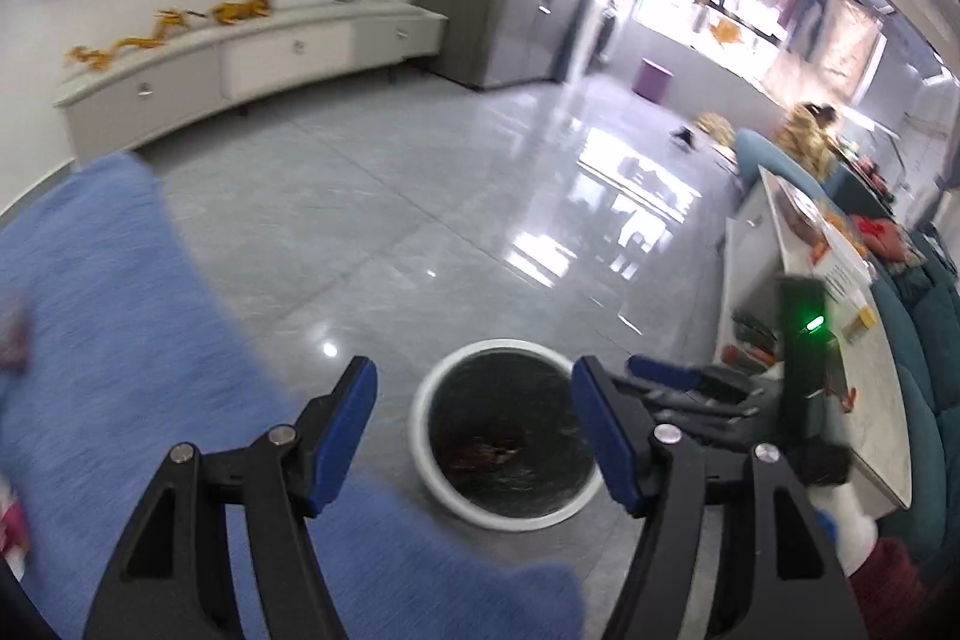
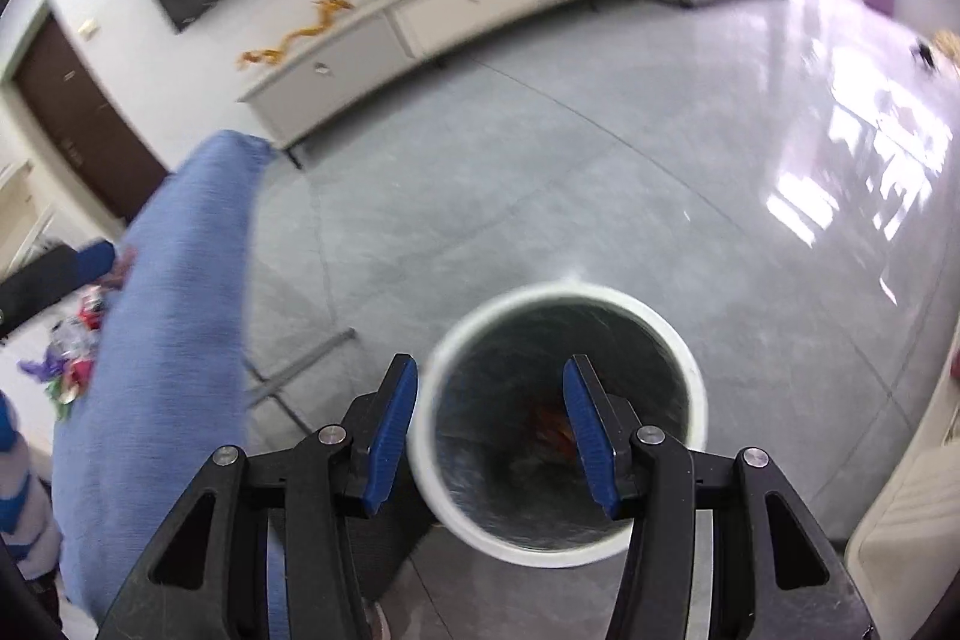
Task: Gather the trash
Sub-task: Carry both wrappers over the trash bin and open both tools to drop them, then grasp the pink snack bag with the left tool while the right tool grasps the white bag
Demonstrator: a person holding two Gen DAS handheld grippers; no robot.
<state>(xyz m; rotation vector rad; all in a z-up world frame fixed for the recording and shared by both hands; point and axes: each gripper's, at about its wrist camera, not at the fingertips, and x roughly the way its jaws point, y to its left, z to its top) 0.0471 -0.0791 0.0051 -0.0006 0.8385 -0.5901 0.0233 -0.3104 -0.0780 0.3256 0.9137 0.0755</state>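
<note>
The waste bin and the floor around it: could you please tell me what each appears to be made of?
The waste bin looks like dark wire mesh, probably metal, judging by the fine glinting texture of its inner wall, topped by a smooth white rim that could be plastic or painted metal. The floor looks like polished grey stone or ceramic tile: thin joint lines cross it, and it mirrors the window light sharply.
</note>
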